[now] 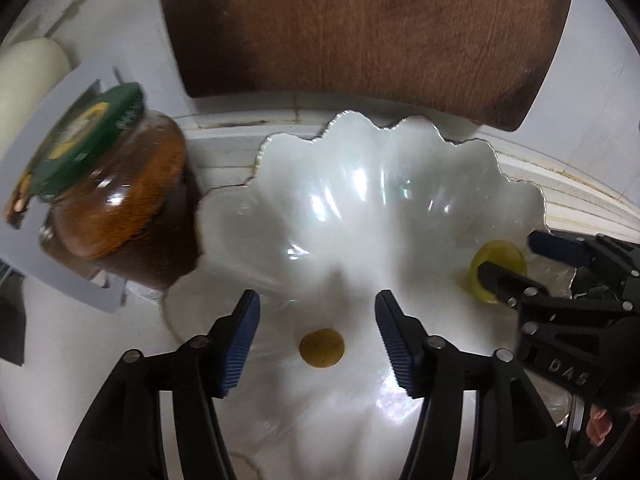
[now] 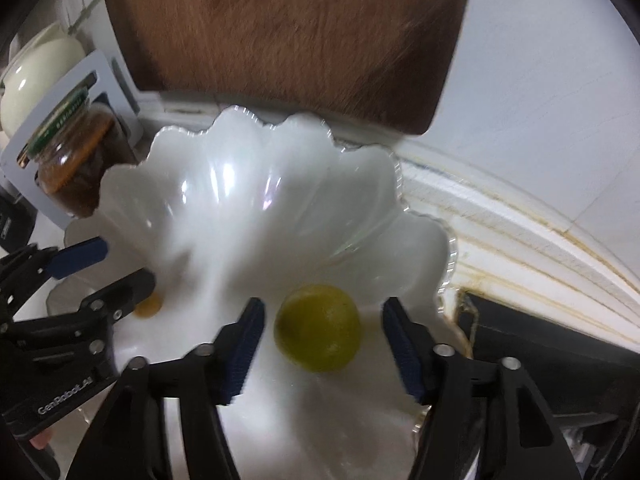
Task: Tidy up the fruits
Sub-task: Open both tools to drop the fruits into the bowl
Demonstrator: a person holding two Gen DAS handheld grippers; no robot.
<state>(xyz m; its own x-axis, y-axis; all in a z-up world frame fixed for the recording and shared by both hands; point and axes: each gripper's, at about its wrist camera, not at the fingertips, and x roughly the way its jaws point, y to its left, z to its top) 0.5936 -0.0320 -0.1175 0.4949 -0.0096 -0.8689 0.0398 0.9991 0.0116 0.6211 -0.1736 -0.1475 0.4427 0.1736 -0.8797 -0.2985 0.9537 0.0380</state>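
A white scalloped bowl (image 1: 360,184) fills both views (image 2: 248,184). A small brownish-yellow fruit (image 1: 321,347) lies in the bowl, between and just beyond the fingers of my open left gripper (image 1: 318,332). A larger yellow-green fruit (image 2: 318,328) lies in the bowl between the fingers of my open right gripper (image 2: 323,332), touching neither pad. In the left wrist view that fruit (image 1: 502,260) sits at the bowl's right side with the right gripper (image 1: 532,264) around it. In the right wrist view the left gripper (image 2: 120,266) partly hides the small fruit (image 2: 148,307).
A wooden cutting board (image 1: 360,32) leans behind the bowl. A glass jar with a green lid (image 1: 108,184) and brown contents stands to the left on a grey holder. A cream-coloured pot (image 2: 40,76) is at the far left. A dark object (image 2: 540,340) lies at the right.
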